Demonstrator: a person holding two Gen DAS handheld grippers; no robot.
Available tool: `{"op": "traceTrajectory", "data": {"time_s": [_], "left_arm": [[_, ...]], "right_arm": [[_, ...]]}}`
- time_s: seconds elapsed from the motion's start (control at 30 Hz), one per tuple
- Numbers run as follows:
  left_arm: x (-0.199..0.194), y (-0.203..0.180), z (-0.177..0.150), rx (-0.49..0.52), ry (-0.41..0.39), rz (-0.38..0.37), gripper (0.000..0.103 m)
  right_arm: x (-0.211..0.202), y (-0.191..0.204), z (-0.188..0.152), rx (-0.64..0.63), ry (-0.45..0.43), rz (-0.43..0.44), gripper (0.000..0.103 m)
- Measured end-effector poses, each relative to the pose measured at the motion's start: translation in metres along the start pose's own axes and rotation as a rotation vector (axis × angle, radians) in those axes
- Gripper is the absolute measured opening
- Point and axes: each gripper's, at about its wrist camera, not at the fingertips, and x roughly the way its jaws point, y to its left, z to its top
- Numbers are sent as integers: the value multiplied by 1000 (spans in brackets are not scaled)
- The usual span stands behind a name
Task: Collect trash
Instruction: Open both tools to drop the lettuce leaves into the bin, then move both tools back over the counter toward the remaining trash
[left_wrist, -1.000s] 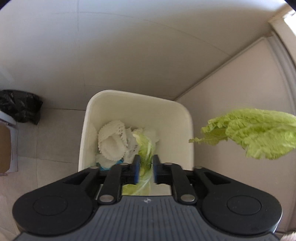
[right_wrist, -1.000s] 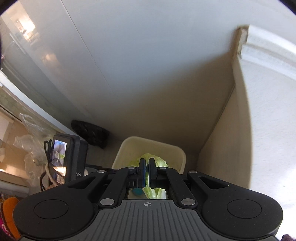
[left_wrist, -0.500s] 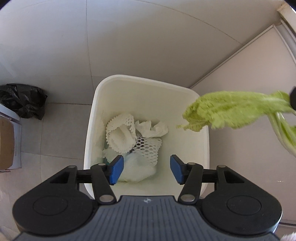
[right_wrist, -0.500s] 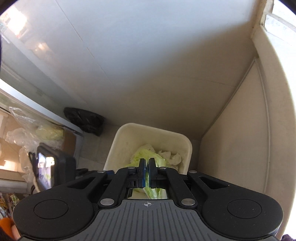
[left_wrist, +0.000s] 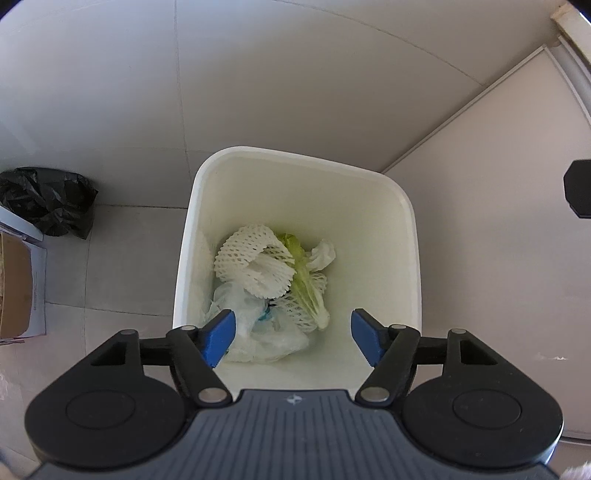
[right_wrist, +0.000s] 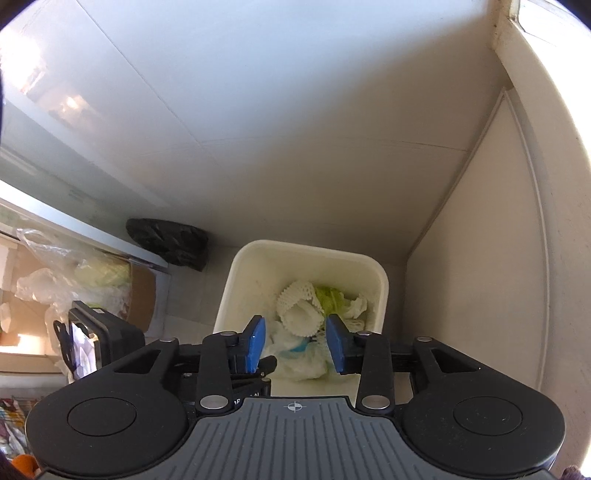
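Here, both grippers pointed steeply down over the white bin (left_wrist: 402, 258), which stood in the centre of each frame, in a corner between the grey wall and a pale panel on the right. The left gripper (left_wrist: 291, 334) had its blue pads spread wide and still opening, with nothing between them; only the inside of the bin showed through the gap. The right gripper (right_wrist: 295, 341) had its pads apart too and was opening, and no thing was held between them.

The trash lay at the bottom of the bin: a white foam net (left_wrist: 251, 264) on top, a green cabbage leaf (left_wrist: 306, 284) just beside it to the right and touching it, a crumpled white tissue (left_wrist: 323, 254) at the upper right of the pile, and a clear plastic bag (left_wrist: 266, 332) at the lower part.

At the left edge of the left wrist frame, a black plastic bag (left_wrist: 48, 201) sat on the tiled floor, beside a cardboard box (left_wrist: 14, 288). In the right wrist frame the same black bag appeared left of the bin, and a small camera screen (right_wrist: 86, 347) showed at the lower left.
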Motion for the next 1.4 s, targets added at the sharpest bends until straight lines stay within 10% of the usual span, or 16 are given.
{"op": "traceTrajectory", "data": {"time_s": [0.93,1.4], "left_arm": [[-57,-36,-1,87,-57,57,99],[-121,-64,5,156,-144,50,102]], "right_arm": [[-56,-4,-24,-48,-148,37,85],[-134,-17,-56,-123,-366,-19,92]]}}
